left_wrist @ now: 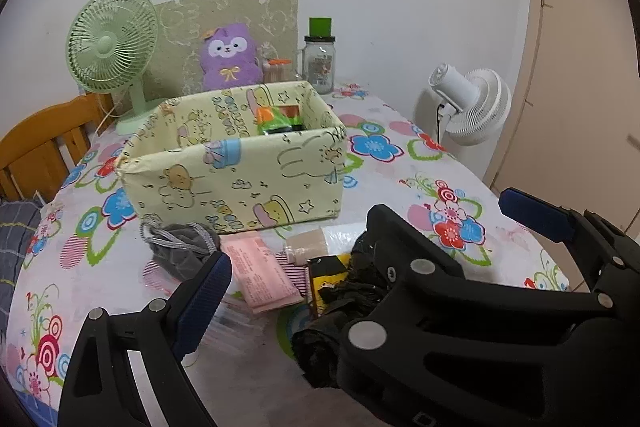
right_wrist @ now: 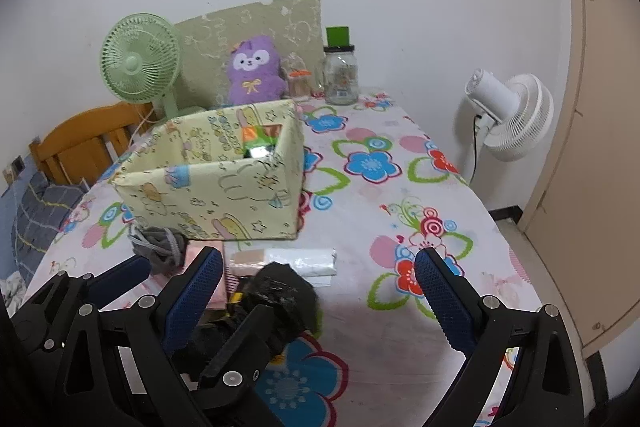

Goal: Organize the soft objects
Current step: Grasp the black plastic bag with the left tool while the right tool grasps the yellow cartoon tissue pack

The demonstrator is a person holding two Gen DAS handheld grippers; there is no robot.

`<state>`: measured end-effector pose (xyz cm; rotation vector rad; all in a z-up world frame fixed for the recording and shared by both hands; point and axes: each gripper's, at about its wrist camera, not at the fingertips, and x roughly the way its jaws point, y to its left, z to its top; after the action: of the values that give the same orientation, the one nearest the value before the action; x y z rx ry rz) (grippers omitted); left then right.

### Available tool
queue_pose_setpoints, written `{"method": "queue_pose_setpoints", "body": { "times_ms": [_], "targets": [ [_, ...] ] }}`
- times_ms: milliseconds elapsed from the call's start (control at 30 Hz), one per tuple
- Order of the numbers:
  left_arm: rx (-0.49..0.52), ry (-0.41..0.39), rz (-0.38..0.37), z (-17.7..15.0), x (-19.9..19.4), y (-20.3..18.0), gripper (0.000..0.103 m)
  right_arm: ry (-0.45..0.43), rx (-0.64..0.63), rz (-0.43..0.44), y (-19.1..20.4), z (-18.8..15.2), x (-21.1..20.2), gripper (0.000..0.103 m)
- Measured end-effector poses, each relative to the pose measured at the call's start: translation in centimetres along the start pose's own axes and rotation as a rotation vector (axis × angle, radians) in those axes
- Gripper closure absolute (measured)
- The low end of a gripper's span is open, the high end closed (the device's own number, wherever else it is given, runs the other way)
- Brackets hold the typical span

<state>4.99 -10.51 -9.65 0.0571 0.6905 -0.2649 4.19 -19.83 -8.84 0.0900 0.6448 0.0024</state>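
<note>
Left wrist view: my left gripper (left_wrist: 372, 255) spread wide, holding nothing, above the black crumpled bag (left_wrist: 352, 303); pink packet (left_wrist: 260, 275) and grey pouch (left_wrist: 180, 247) lie before the yellow box (left_wrist: 236, 179). Right wrist view: my right gripper (right_wrist: 320, 291) also wide, empty, over the floral tablecloth (right_wrist: 400, 195), black bag at its left finger (right_wrist: 196, 299).

Storage box (left_wrist: 236, 183): pale yellow, cartoon animal print. Tablecloth (right_wrist: 400, 195): white with blue, red and pink flowers, green loops. Plush toy (left_wrist: 228, 57): purple, white face, yellow bow. Desk fan (left_wrist: 110, 47), far left: mint green. Pouch (left_wrist: 180, 247): grey. Packet (left_wrist: 262, 273): pink. Crumpled bag (right_wrist: 276, 297): black. Gripper pads (right_wrist: 444, 301): blue.
</note>
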Motion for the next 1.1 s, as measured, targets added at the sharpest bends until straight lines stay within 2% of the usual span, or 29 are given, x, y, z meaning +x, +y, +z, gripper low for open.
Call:
{"method": "queue_pose_setpoints", "body": {
  "times_ms": [167, 367, 467, 533, 633, 800, 1100],
  "targets": [
    [0.011, 0.025, -0.014, -0.1, 1.3, -0.6, 0.012, 0.023, 0.016, -0.013, -0.9, -0.4, 1.0, 0.005],
    [0.026, 0.060, -0.033, -0.3, 2.7, -1.2, 0.025, 0.060, 0.039, -0.019, -1.7, -0.8, 2.5, 0.005],
    [0.034, 0.076, -0.043, -0.4, 3.2, -1.4, 0.038, 0.073, 0.050, -0.018, -2.0, -0.9, 2.9, 0.005],
    [0.035, 0.093, -0.053, -0.5, 3.6, -1.4, 0.054, 0.080, 0.053, -0.020, -2.0, -1.0, 3.1, 0.005],
    [0.032, 0.100, -0.063, -0.6, 3.7, -1.3, 0.064, 0.085, 0.060, -0.009, -2.0, -1.1, 3.2, 0.005],
    [0.036, 0.086, -0.049, -0.6, 3.3, -1.1, 0.069, 0.081, 0.054, -0.003, -1.5, -1.0, 3.1, 0.005],
    [0.009, 0.059, -0.005, -0.9, 2.0, 0.8, 0.070, 0.079, 0.016, 0.021, 0.9, -1.0, 2.7, 0.005]
  ]
}}
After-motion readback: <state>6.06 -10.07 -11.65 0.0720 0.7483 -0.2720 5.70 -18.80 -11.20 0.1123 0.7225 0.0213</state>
